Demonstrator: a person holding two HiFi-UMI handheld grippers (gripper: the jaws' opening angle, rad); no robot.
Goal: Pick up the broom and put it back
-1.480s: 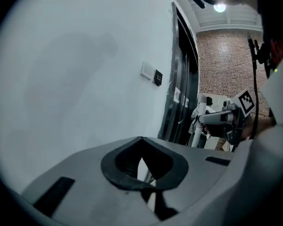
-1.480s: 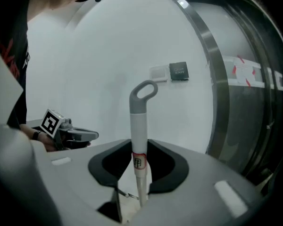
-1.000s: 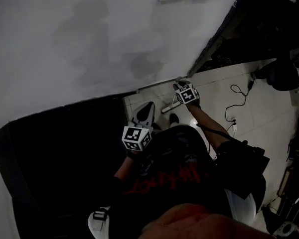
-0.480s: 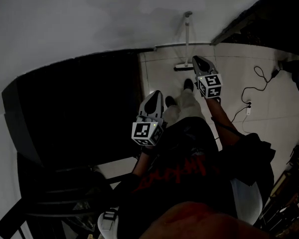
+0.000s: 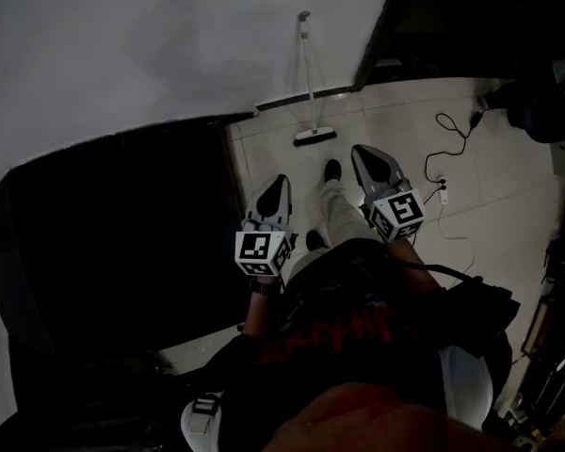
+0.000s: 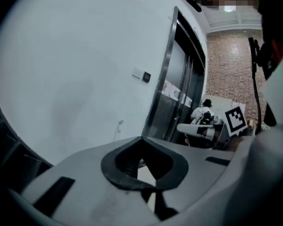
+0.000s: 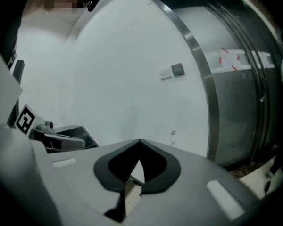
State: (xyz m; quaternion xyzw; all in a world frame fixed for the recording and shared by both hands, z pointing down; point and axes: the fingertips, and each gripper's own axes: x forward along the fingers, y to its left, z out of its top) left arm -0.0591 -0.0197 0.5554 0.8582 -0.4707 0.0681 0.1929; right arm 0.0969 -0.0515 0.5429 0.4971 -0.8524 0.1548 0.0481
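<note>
Broom [image 5: 315,137] leans on the wall [image 5: 169,45] beyond your jaws; your left gripper [image 5: 275,185] and right gripper [image 5: 363,154] are closed, empty

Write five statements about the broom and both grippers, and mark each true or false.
1. The broom stands leaning against the white wall. True.
2. The right gripper holds the broom. False: its jaws are together on nothing, and the broom stands apart from it.
3. The left gripper is shut and empty. True.
4. The broom's head is lifted off the ground. False: it rests on the tiled floor at the foot of the wall.
5. A cable lies on the floor on the right gripper's side. True.
</note>
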